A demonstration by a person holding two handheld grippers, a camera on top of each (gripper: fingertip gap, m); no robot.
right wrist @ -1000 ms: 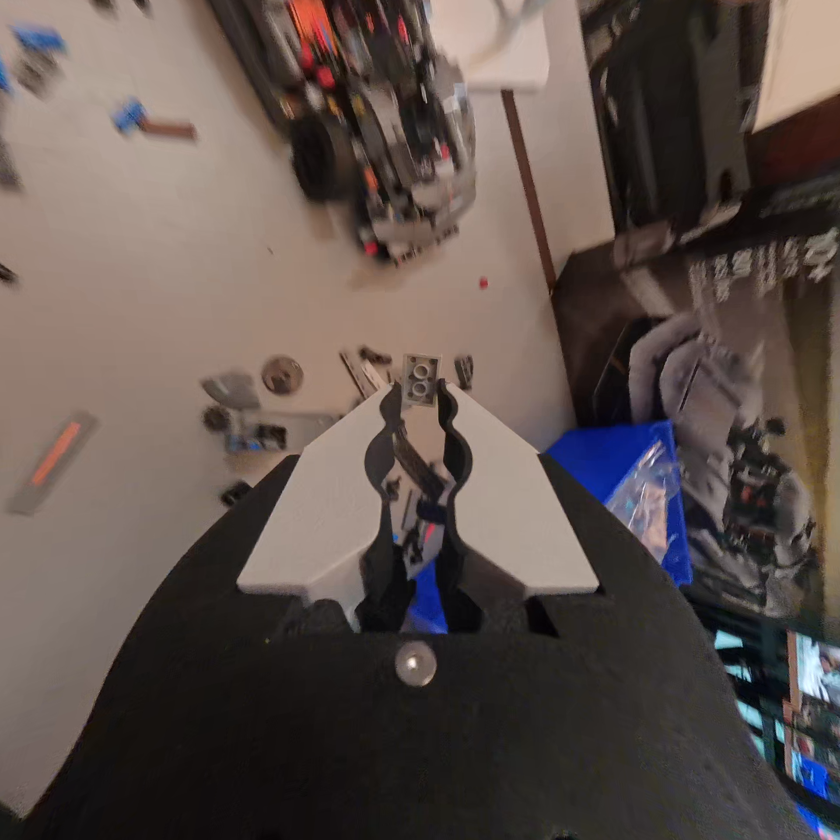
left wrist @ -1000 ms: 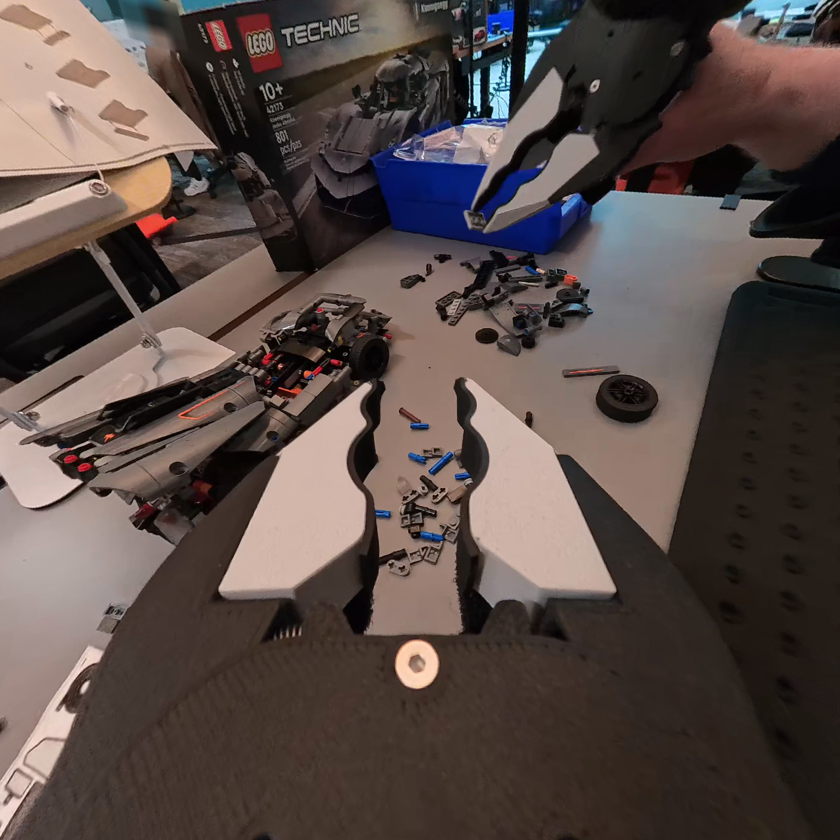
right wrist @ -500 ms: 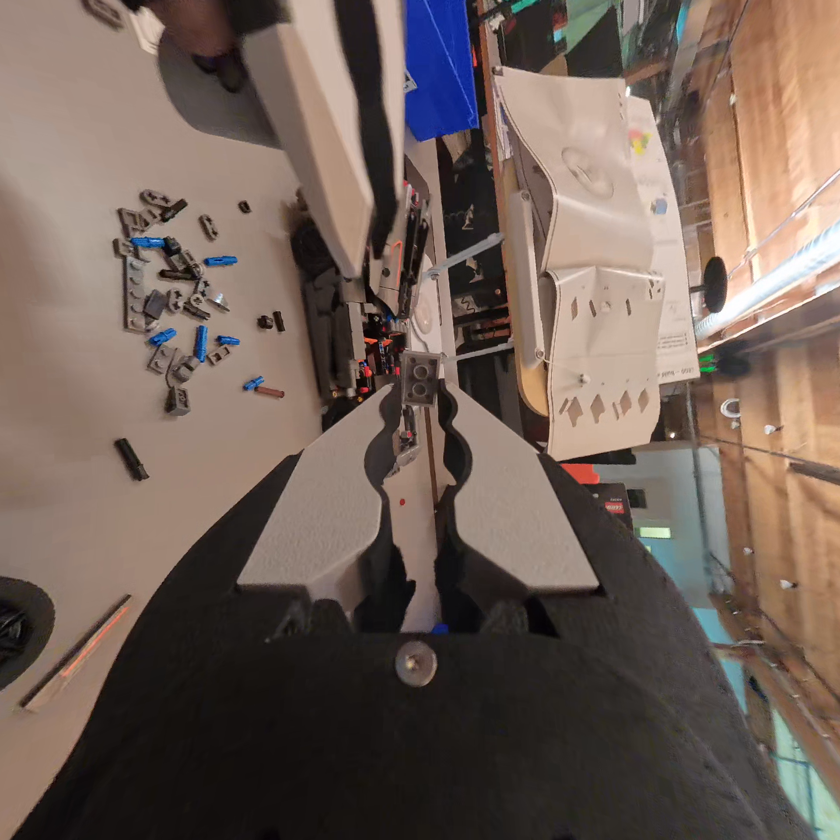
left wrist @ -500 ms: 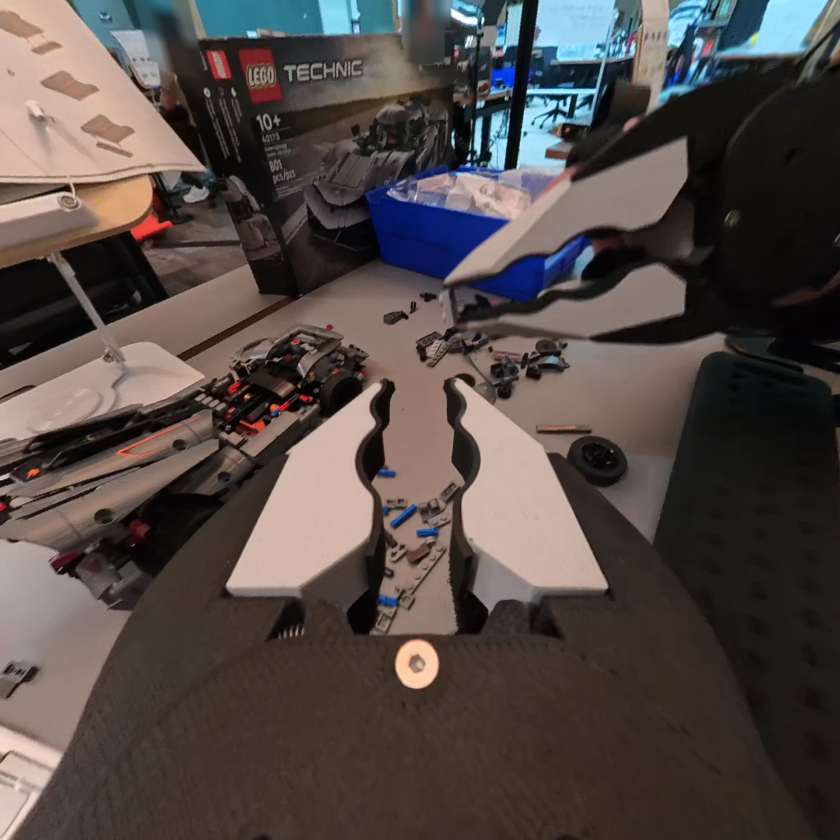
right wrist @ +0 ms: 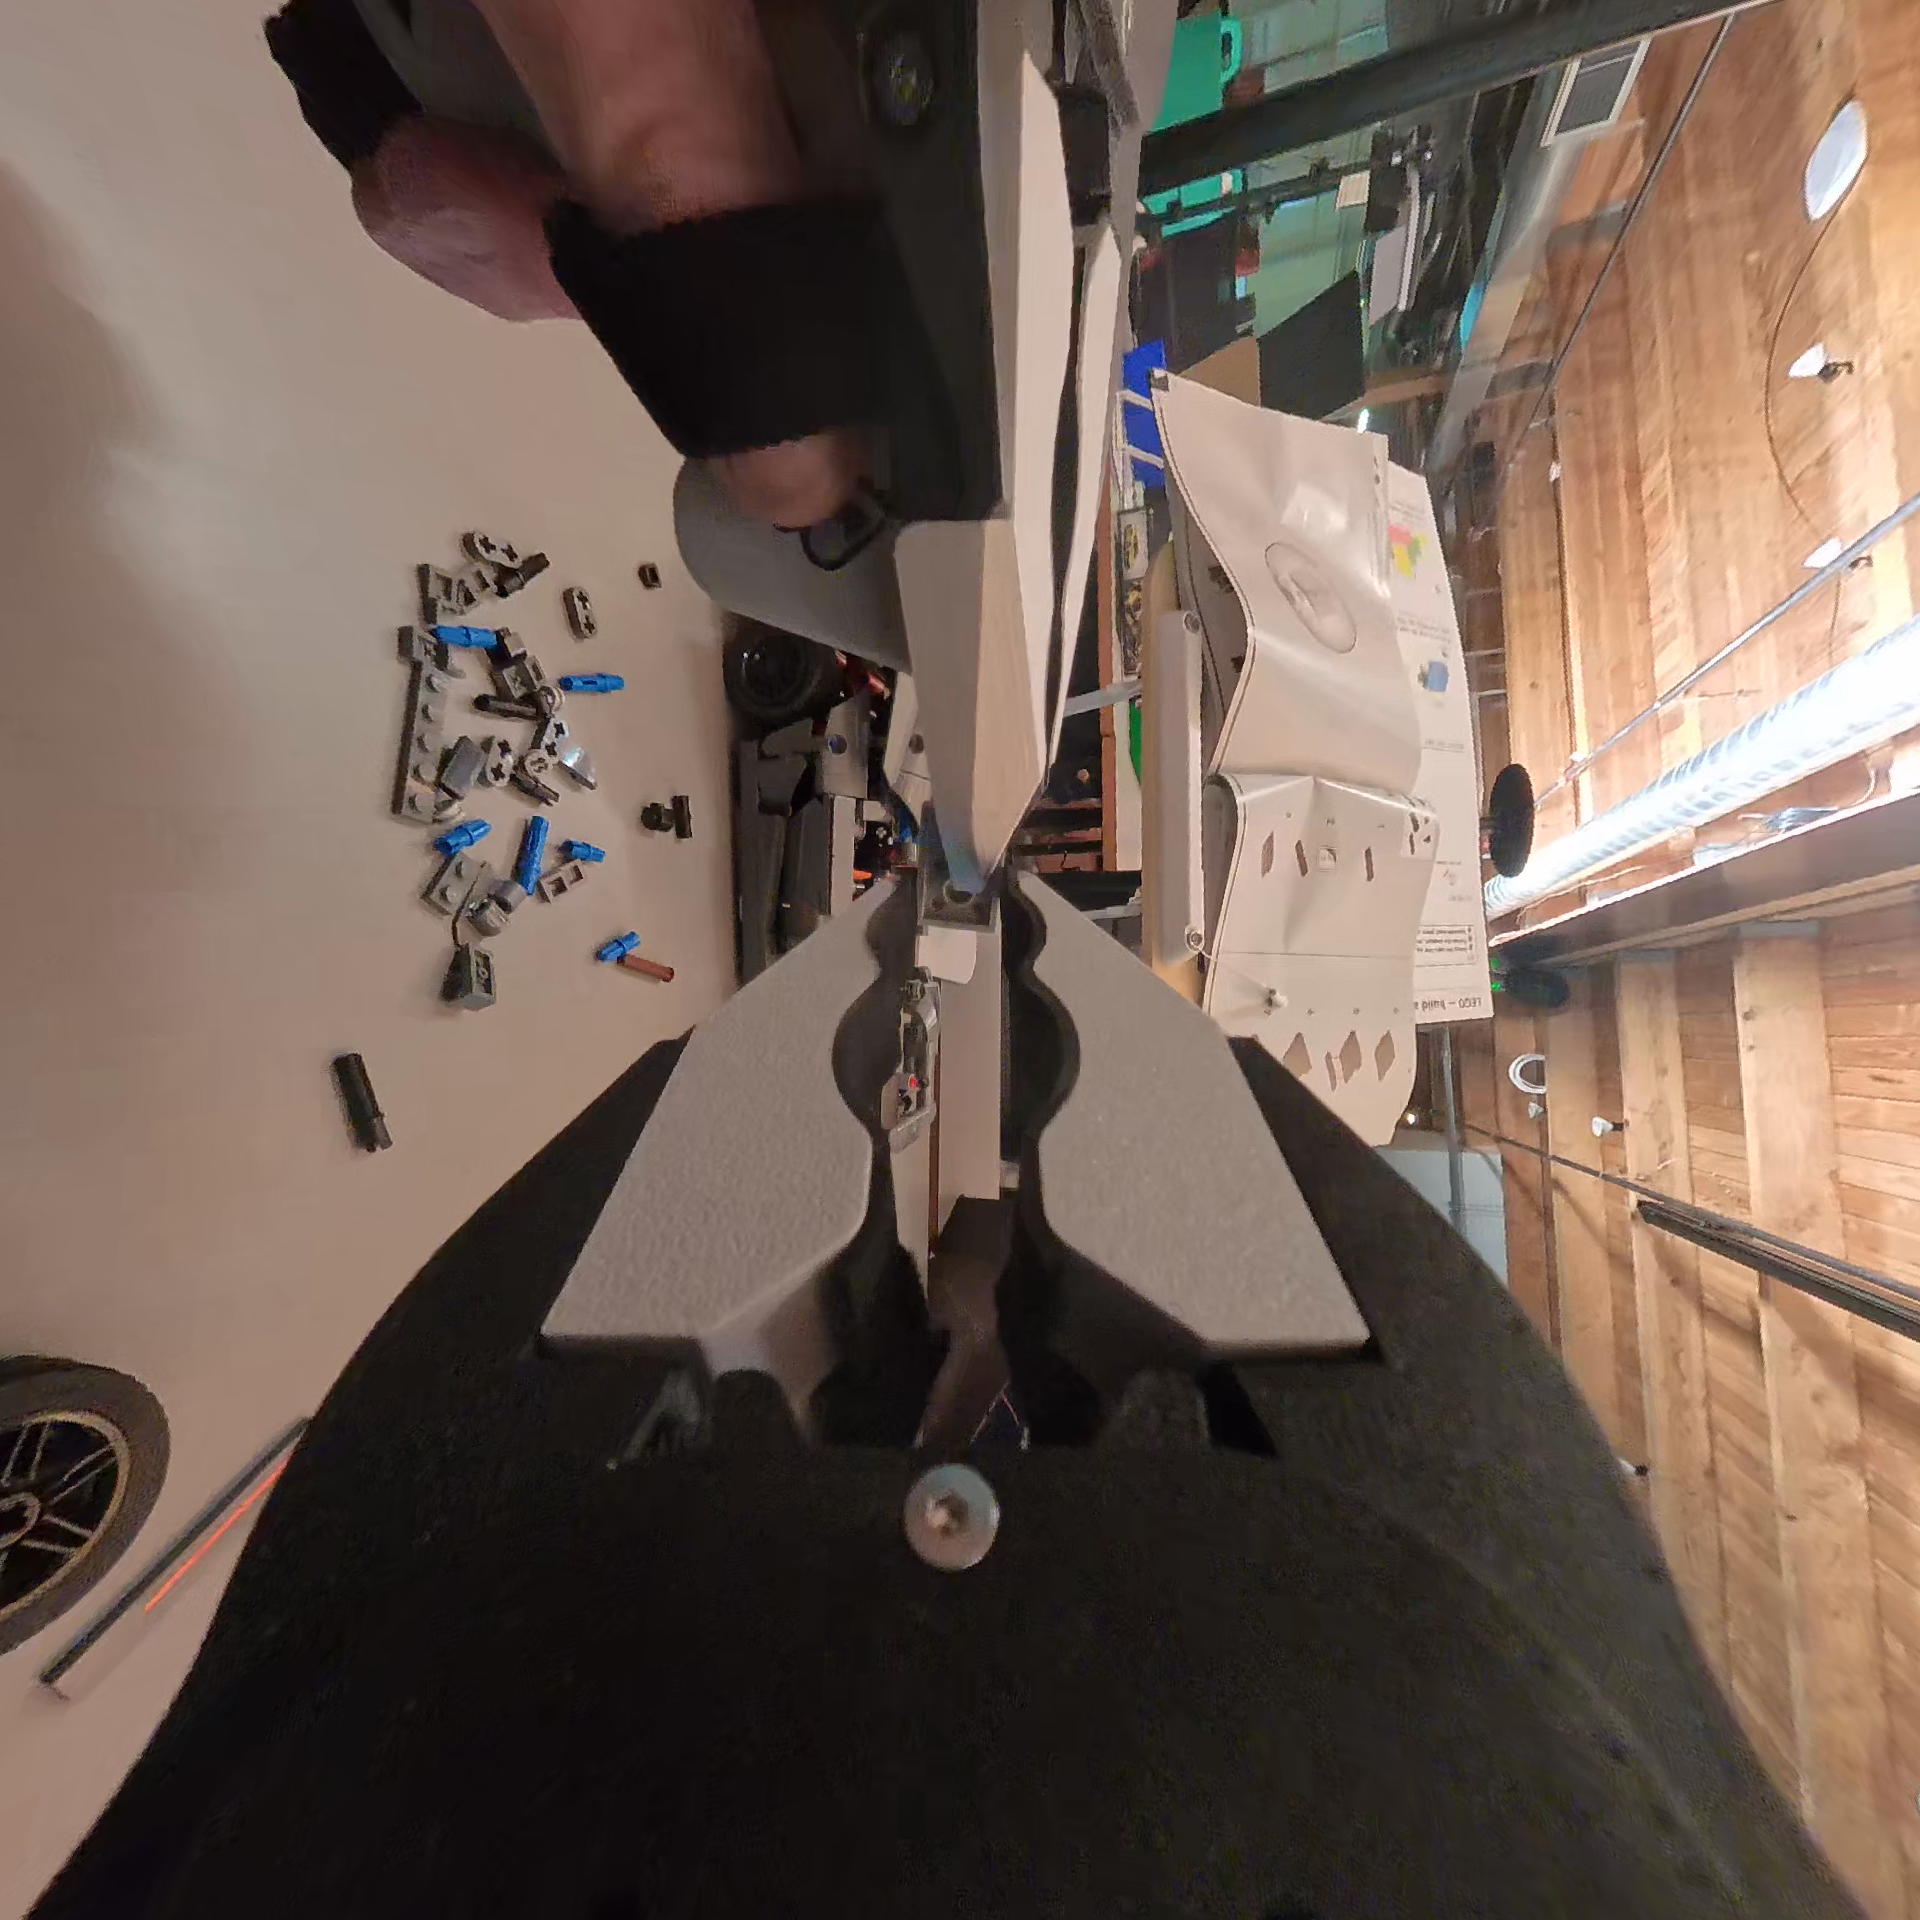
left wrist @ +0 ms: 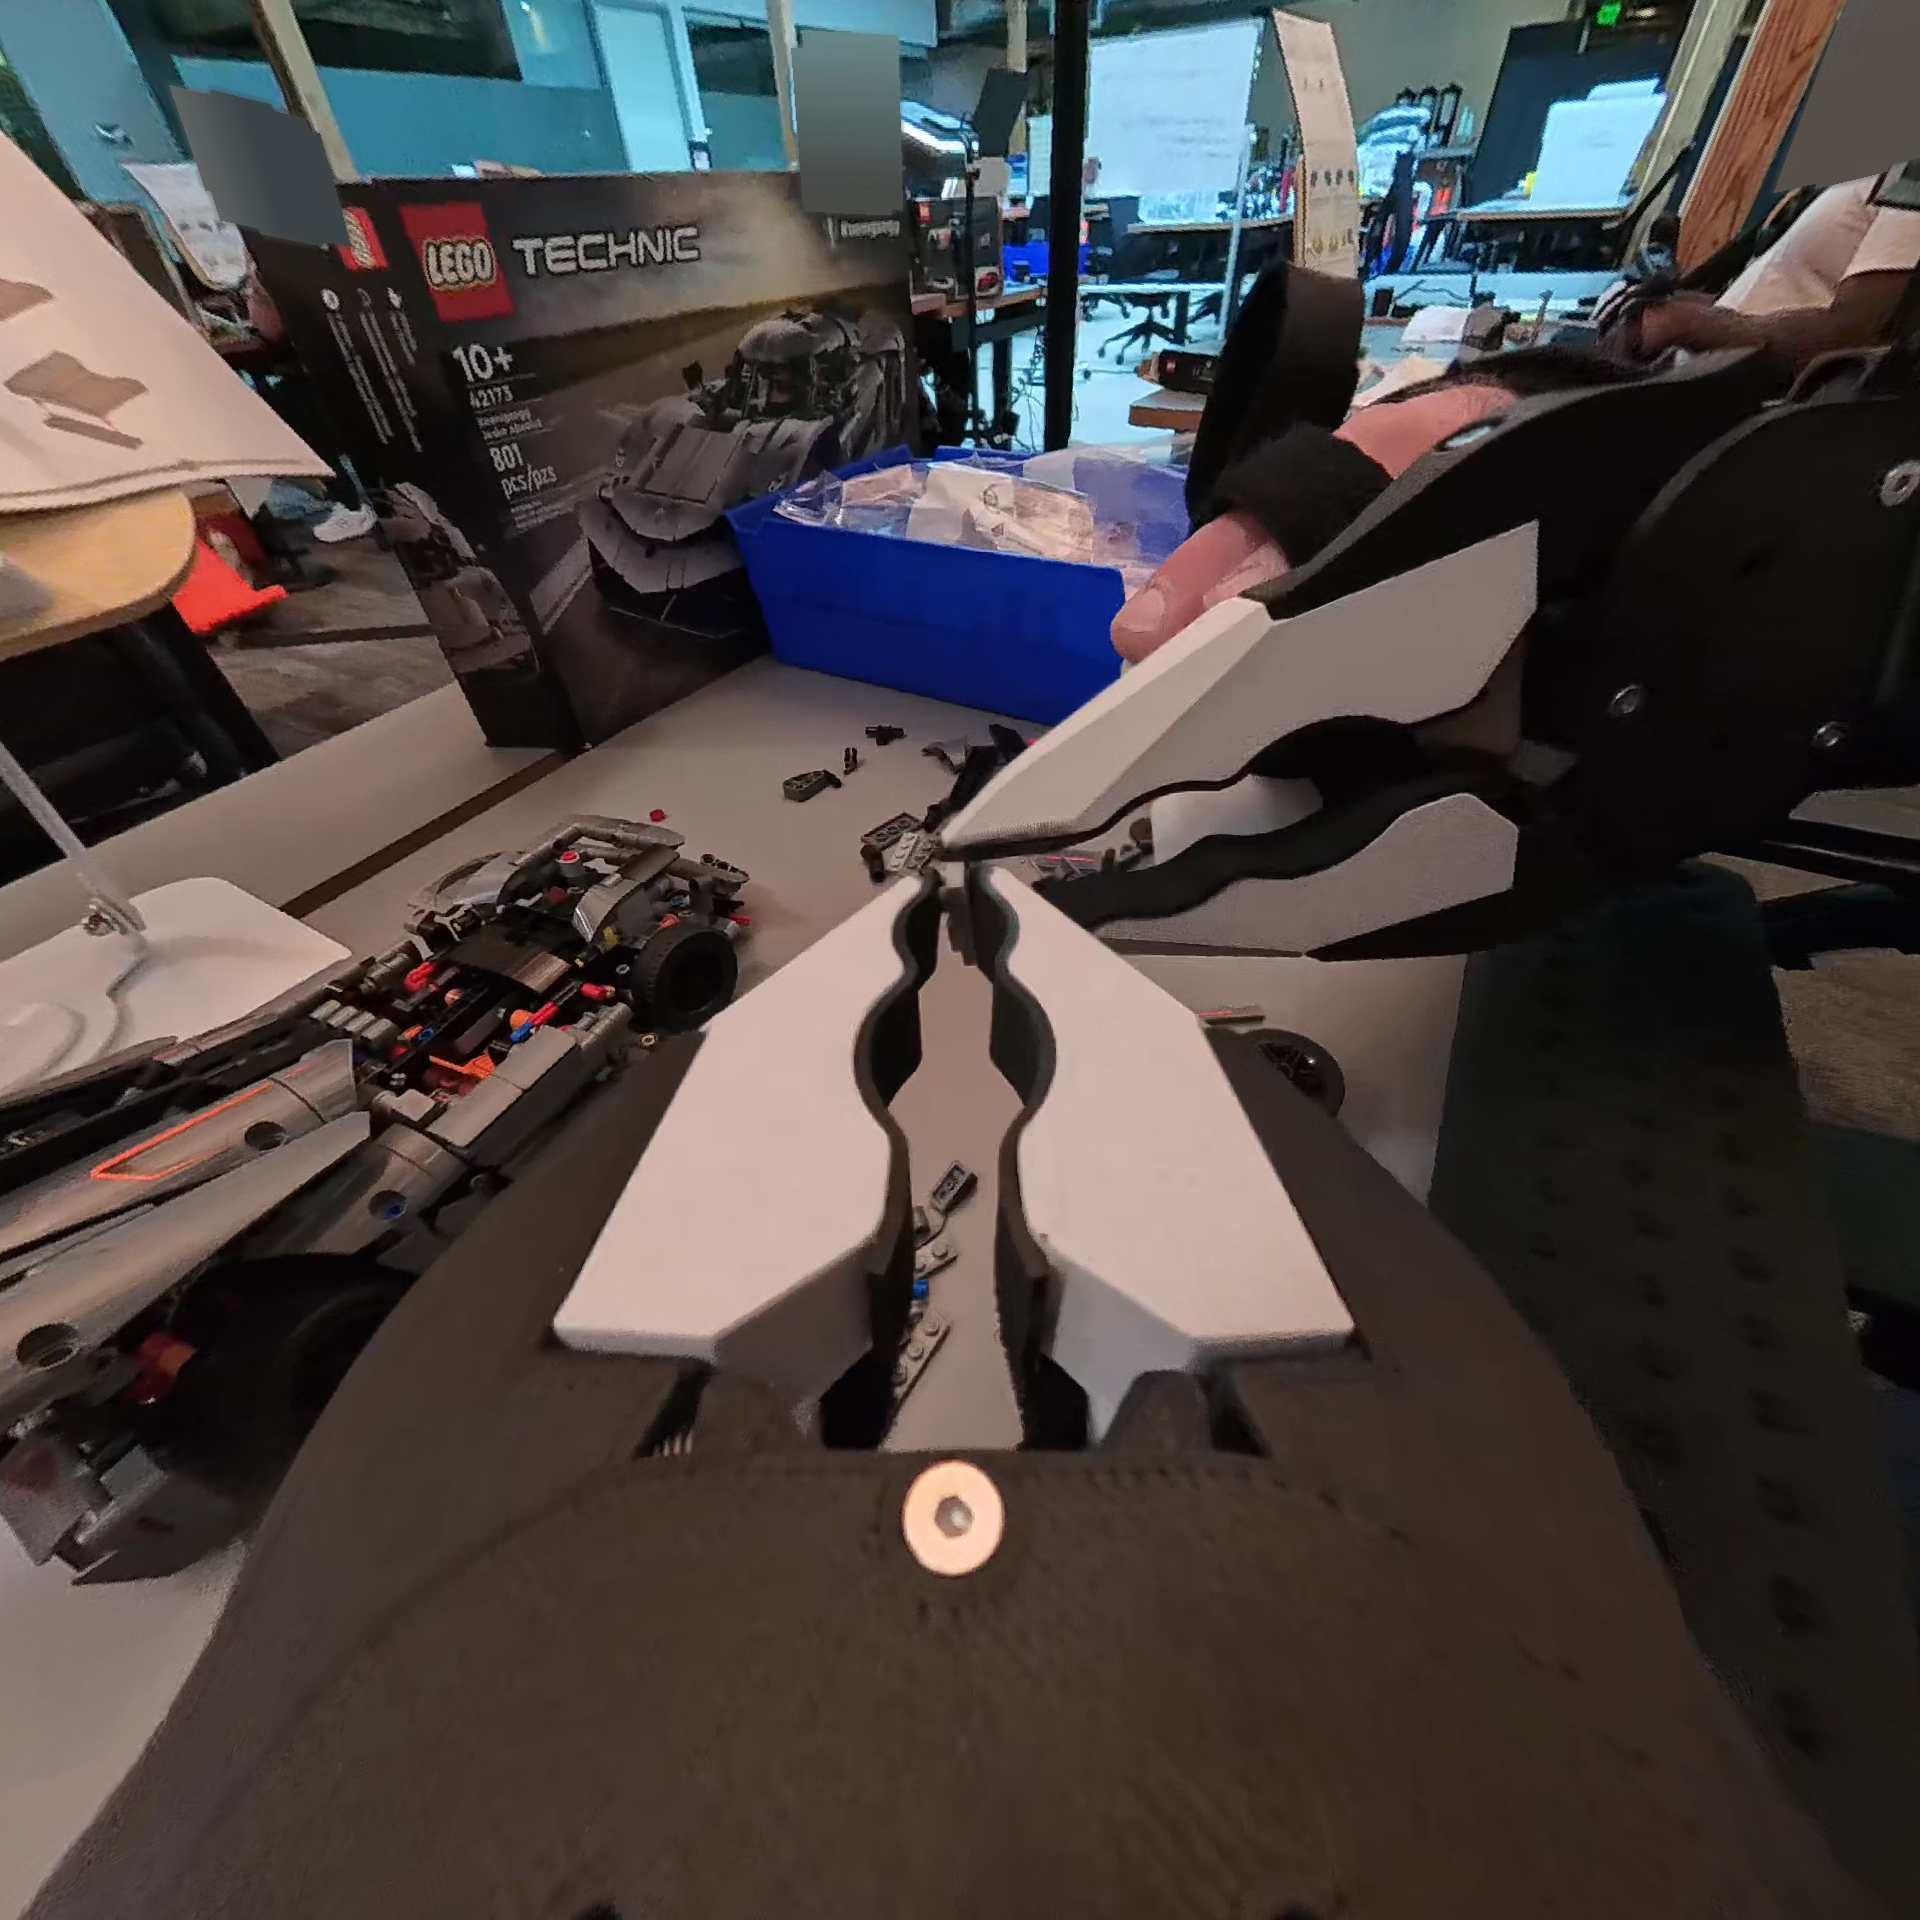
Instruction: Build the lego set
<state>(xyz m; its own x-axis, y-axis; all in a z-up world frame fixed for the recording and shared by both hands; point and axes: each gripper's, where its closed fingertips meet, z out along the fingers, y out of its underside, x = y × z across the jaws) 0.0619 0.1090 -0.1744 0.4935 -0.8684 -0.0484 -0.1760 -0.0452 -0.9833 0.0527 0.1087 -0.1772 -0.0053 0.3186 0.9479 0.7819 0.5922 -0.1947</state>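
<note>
A: Where is the piece?

B: A small grey plate (right wrist: pixel 956 906) sits at the centre of the right wrist view, pinched between the tips of the right gripper (right wrist: pixel 958 914), whose jaws are clenched on it.

A: And the left gripper (left wrist: pixel 948 899)?

B: Its jaws are drawn nearly together, with only a thin gap at the tips. The tips meet the plate from the top of the right wrist view, but I cannot tell whether they actually grasp it.

A: The model?

B: The partly built grey and black car (left wrist: pixel 416 1039) lies on the table (left wrist: pixel 810 727) at the left of the left wrist view, well apart from both grippers.

A: Any writing?

B: A dark set box (left wrist: pixel 623 416) stands in the upper left with a red logo square, white lettering and a picture of the car. Just right of it is a blue bin (left wrist: pixel 935 613) holding clear bags. An open booklet (right wrist: pixel 1309 675) with small print shows at the right of the right wrist view.

A: Loose parts?

B: Grey and blue bits (right wrist: pixel 499 748) are scattered at the left, and a black wheel (right wrist: pixel 62 1475) is at the lower left edge.
</note>
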